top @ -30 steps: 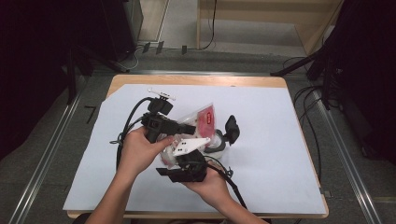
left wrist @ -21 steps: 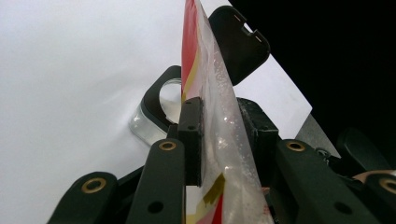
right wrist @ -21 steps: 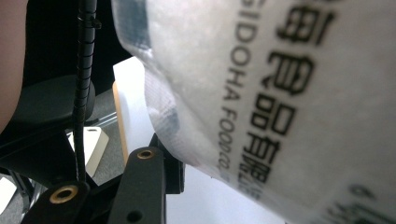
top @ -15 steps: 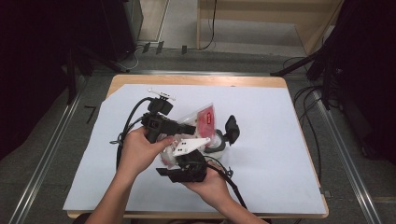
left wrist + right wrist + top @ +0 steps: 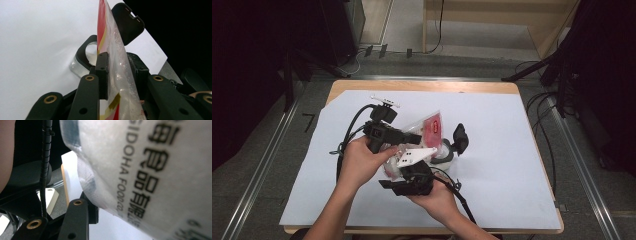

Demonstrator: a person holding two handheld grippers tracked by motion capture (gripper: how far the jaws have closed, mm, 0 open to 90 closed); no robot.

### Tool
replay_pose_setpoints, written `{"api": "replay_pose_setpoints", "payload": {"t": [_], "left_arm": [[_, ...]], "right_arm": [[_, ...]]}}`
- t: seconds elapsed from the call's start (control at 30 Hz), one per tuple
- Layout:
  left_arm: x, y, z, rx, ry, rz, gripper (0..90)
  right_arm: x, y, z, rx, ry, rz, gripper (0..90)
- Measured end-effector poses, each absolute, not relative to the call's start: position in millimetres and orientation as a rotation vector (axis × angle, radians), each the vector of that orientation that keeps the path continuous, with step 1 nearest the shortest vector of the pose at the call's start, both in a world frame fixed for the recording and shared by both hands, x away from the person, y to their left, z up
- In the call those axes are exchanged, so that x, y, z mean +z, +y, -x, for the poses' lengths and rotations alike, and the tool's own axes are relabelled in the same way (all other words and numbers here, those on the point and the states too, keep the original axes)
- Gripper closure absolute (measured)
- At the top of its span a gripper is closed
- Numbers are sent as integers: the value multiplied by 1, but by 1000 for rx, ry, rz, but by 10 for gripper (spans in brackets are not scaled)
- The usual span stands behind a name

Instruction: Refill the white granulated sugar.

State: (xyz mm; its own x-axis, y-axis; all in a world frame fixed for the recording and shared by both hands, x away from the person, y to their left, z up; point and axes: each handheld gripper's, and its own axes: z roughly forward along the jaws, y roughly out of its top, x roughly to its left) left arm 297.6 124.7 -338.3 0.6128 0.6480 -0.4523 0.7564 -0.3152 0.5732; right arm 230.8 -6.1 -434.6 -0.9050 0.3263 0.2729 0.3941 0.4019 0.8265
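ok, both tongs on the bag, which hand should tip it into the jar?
Left, probably: the left tongs clamp the clear red-printed plastic bag directly above the open clear glass jar; the right tongs grip its lower end.

- Black Latin print "SIDOHA FOOD CO" runs along the clear food bag [image 5: 150, 170] in the right gripper view (the end blurs out).
- Beside it, large black Chinese characters, partly cropped.

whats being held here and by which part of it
A clear plastic bag of white powder: the left gripper pinches its flat upper part edge-on, and the right gripper holds its lower end.
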Motion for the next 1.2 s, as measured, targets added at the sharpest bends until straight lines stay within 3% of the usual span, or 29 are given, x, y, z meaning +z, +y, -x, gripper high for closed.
{"api": "replay_pose_setpoints", "payload": {"t": [1.2], "left_arm": [[-337,124,-296,-165,1100,-2052,734]], "right_arm": [[-433,-6,-230,-1544,-2569,662,631]]}}
